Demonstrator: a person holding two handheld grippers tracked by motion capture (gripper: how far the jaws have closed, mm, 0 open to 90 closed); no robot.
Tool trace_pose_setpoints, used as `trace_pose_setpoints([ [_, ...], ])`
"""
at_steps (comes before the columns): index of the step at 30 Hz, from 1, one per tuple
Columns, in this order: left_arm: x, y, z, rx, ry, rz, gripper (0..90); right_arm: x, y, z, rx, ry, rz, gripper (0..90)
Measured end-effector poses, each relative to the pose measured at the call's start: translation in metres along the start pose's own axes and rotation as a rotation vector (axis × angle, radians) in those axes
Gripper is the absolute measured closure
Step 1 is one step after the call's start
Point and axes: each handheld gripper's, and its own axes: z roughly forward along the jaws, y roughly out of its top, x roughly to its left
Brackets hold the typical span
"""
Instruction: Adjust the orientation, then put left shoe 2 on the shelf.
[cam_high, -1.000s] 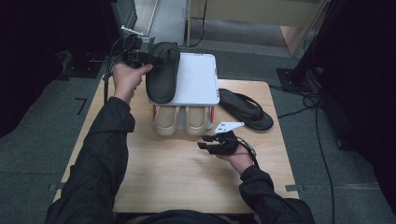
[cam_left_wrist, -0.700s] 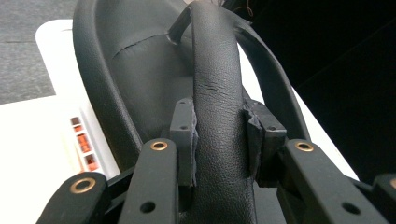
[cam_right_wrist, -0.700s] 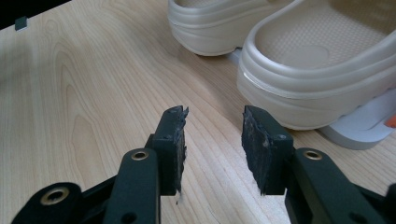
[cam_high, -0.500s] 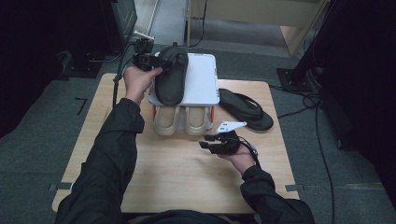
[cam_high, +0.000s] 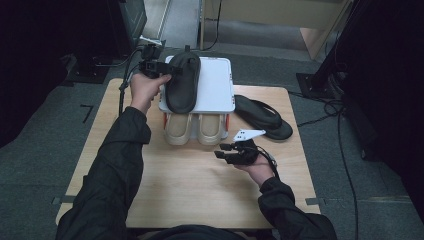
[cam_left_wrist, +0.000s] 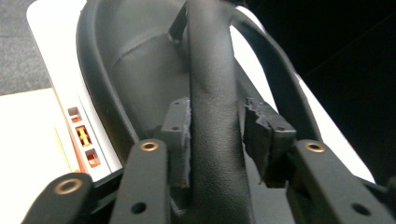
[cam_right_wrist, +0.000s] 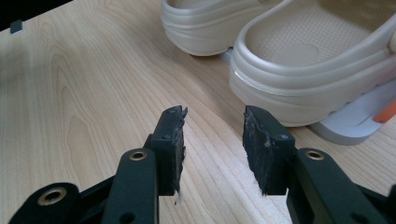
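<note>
Nearest the person, the right tool (cam_high: 226, 151) hovers over the table (cam_high: 190, 200) just in front of the white rack (cam_high: 217, 85), its jaws spread with nothing between them, close to the beige clogs (cam_high: 196, 127) tucked under the rack's top.

Farther off, the left tool (cam_high: 167, 70) sits at the rack's far left corner. Its jaws have just been opening, and in the left gripper view the strap (cam_left_wrist: 212, 93) of the black sandal (cam_high: 182, 82) runs between the pads: one pad lies against it, the other stands clear.

The sandal lies on the left part of the rack's top, its long axis running from near to far, the end by the tool pointing away from the person. Its left edge sits close to the rack's rim, so a sideways tug as the tool withdraws, or a pad catching the strap, could drag it off onto the table. A second sandal (cam_high: 264, 116) lies right of the rack.
</note>
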Motion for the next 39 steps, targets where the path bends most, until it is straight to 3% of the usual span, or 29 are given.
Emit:
trace_pose_setpoints([
  [4, -0.002, 0.001, -0.011, -0.017, 0.027, 0.027, 58.9, -0.002, 0.0, -0.002, -0.003, -0.008, 0.006, 58.2],
  [16, 0.01, -0.005, -0.038, -0.019, 0.05, 0.031, 56.5, -0.017, 0.002, -0.013, -0.016, -0.058, 0.03, 57.9],
  [24, 0.026, -0.017, -0.054, -0.02, 0.075, 0.017, 56.4, -0.039, 0.004, -0.021, -0.021, -0.13, 0.041, 61.8],
  [39, 0.034, -0.051, -0.059, -0.007, 0.068, 0.026, 56.4, -0.083, 0.009, -0.02, -0.009, -0.247, 0.071, 72.4],
])
